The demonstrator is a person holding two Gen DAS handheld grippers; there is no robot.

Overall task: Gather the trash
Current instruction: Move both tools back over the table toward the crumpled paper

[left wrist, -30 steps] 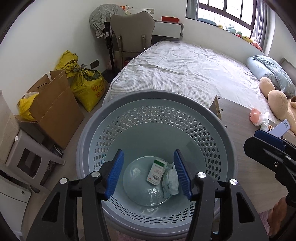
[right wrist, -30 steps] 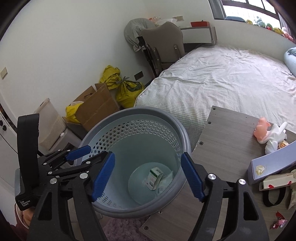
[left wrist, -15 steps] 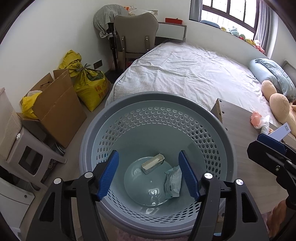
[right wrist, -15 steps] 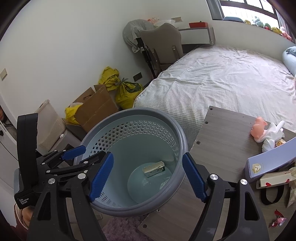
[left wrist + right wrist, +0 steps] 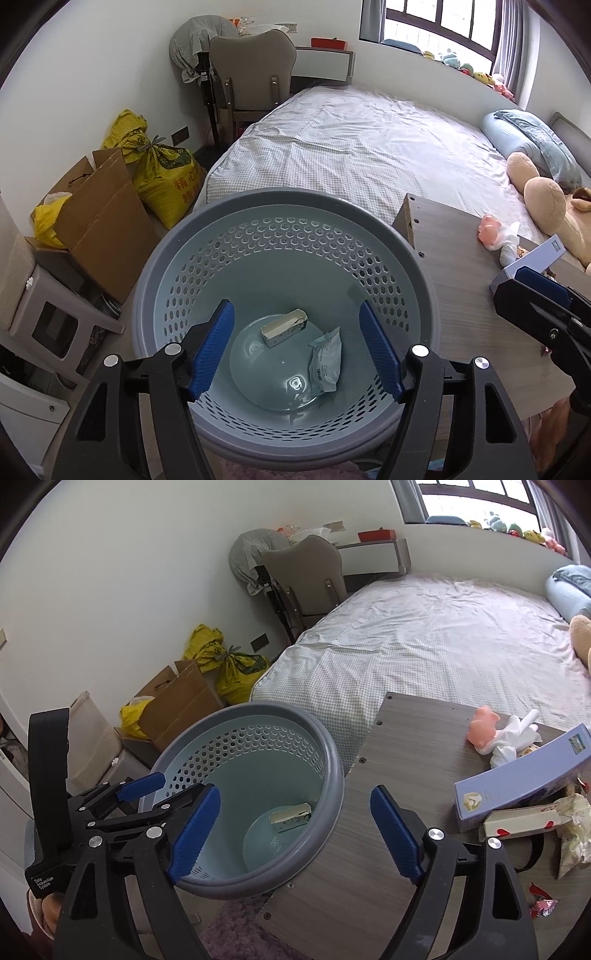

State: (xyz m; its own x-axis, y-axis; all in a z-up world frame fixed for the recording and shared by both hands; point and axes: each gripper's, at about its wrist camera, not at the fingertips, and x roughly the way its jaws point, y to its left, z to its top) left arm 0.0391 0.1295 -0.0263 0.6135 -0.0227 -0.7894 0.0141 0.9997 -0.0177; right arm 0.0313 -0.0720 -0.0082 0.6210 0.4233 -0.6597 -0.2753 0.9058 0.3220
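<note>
Small carton (image 5: 284,328) has just dropped: a second ago it was upright in mid-fall between the left claw's fingers, now it lies on its side flat on the basket (image 5: 424,280) floor, just beside the crumpled plastic wrapper (image 5: 325,359) that was already there. So that piece counts as binned, two items collected. Left claw (image 5: 295,350) spread wide and empty, hanging over the basket mouth, and it has lifted a bit since the drop. Right claw (image 5: 293,829) also spread, empty, over the basket's table-side rim. Carton looks like a little cream box with a shiny pale face, undamaged, light stuff. Wrapper is thin grey-white film with print, creased. Basket is grey-blue plastic with a perforated wall and solid bottom, standing against the table (image 5: 406,738) edge. Trash remains on the table on the side away from the basket: crumpled wrapper (image 5: 571,829), red candy wrapper (image 5: 541,904), white tissue (image 5: 511,738). Judgement: next grab is probably one of those.
</note>
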